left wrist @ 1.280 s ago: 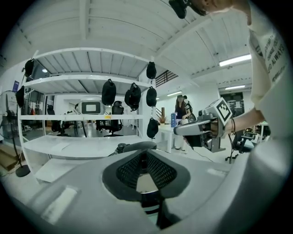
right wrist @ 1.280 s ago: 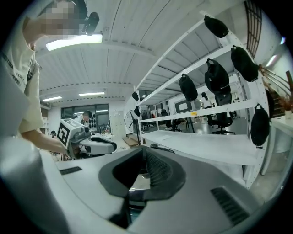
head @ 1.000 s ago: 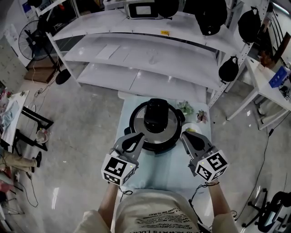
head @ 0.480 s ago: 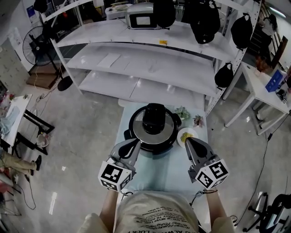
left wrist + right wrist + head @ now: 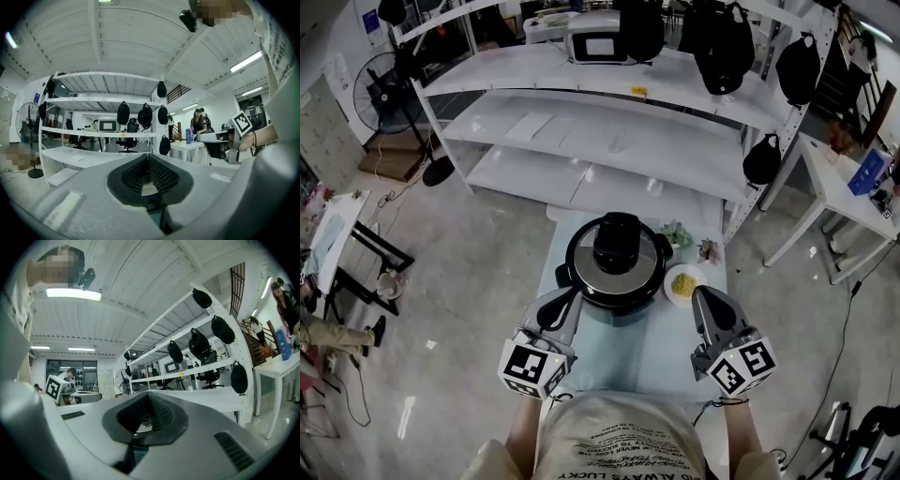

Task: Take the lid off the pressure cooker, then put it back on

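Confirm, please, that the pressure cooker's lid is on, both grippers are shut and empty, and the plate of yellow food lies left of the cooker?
No: the head view shows the plate right of the pressure cooker. The lid is on, and the left gripper and right gripper are shut and empty.

Pressure cooker (image 5: 616, 246): black body and handle block. Lid (image 5: 643, 272): silvery steel. Table (image 5: 647, 361): pale blue. Left gripper (image 5: 571, 294) and right gripper (image 5: 703, 293): light grey, with dark grey ribbed pads (image 5: 161, 174) and black-and-white square markers (image 5: 532, 367). Plate (image 5: 668, 281): white, under yellow food (image 5: 684, 283). Shelves (image 5: 609, 122): white. Hanging bags (image 5: 722, 42): black.
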Demonstrator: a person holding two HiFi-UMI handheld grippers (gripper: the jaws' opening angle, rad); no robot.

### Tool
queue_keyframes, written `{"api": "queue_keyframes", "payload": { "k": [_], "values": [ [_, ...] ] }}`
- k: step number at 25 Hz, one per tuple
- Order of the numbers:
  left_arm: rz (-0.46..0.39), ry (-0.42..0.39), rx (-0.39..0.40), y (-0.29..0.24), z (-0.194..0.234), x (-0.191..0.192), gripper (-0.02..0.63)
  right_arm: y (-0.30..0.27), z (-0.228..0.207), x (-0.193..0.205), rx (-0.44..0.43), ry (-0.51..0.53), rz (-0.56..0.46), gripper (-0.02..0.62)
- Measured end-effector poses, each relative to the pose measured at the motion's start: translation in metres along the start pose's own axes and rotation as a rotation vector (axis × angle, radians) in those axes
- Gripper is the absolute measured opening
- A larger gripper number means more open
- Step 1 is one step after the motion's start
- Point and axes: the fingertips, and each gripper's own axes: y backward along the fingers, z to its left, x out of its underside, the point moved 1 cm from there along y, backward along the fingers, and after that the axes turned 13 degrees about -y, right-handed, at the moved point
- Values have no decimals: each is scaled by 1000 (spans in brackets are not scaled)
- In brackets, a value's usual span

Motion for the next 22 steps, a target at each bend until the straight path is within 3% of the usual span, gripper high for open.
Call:
{"api": "queue_keyframes", "payload": {
  "k": [22],
  "values": [
    [40,0,-79,8,-5,4,25,4,-13,3,4,35,2,5]
  ]
}}
